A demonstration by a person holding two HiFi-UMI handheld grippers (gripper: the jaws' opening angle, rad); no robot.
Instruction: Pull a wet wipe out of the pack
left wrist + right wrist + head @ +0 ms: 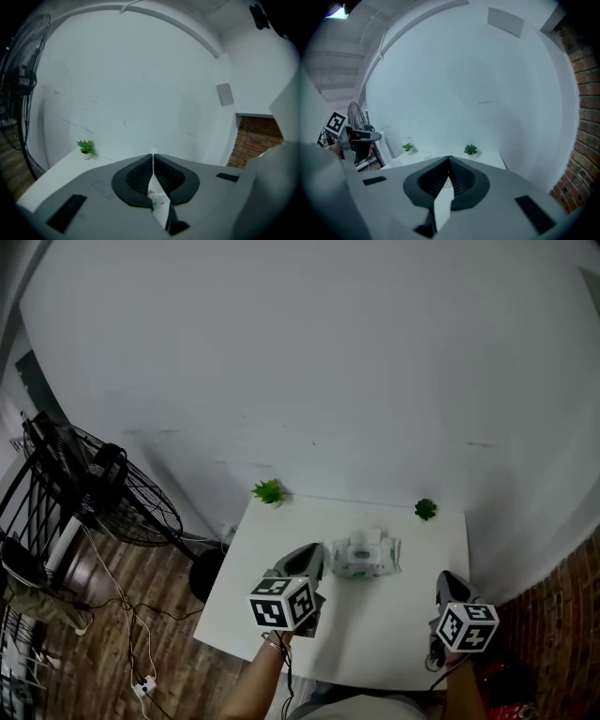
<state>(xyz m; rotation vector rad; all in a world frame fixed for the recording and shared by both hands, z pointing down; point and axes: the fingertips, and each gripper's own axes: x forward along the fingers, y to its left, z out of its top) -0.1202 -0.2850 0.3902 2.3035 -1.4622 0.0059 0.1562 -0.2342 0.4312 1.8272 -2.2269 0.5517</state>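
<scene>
White soft plastic wet wipe pack [364, 557] is at the middle of the white tabletop [394, 638]. L gripper [153, 158] is at its left end, fingers pinching a thin white sheet w/ green print [158, 200]. R gripper [449, 160] is apart from the pack, fingers pressed together.

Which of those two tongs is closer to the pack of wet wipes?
Left. The left tongs reach the wipe pack's left end and seem to pinch its wrapper. The right tongs hang off to its right, clearly apart from it.
</scene>
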